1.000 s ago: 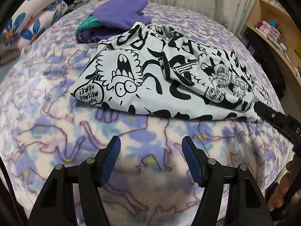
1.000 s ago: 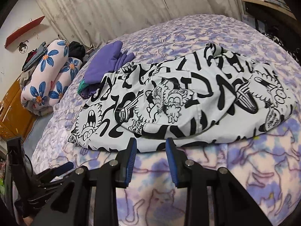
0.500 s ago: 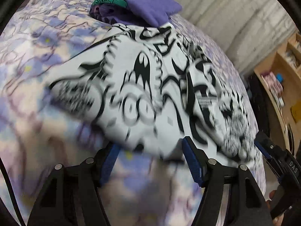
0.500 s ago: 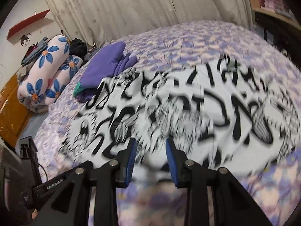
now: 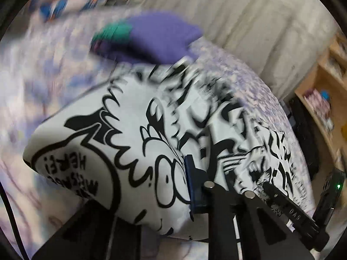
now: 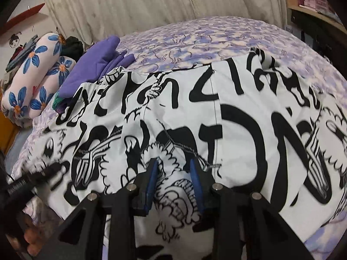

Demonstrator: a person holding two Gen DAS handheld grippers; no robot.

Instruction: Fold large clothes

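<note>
A folded white garment with black cartoon print (image 5: 134, 134) lies on the purple patterned bed (image 6: 195, 34). It also fills the right wrist view (image 6: 227, 130). My left gripper (image 5: 151, 184) is over its near left edge; cloth covers the left finger and only the right blue pad (image 5: 193, 186) shows. My right gripper (image 6: 174, 179) is open, its blue pads straddling a bunch of the garment's near edge. The right gripper also shows at the right of the left wrist view (image 5: 290, 208).
A folded purple garment (image 6: 95, 65) lies behind the printed one, touching its far left corner. A rolled floral quilt (image 6: 32, 75) sits at the far left. A curtain hangs behind the bed. Wooden shelves (image 5: 325, 91) stand at the right.
Both grippers have moved forward from the bare bedspread onto the garment's near edge. Cloth now lies between the fingers of each. The left view has tilted.
</note>
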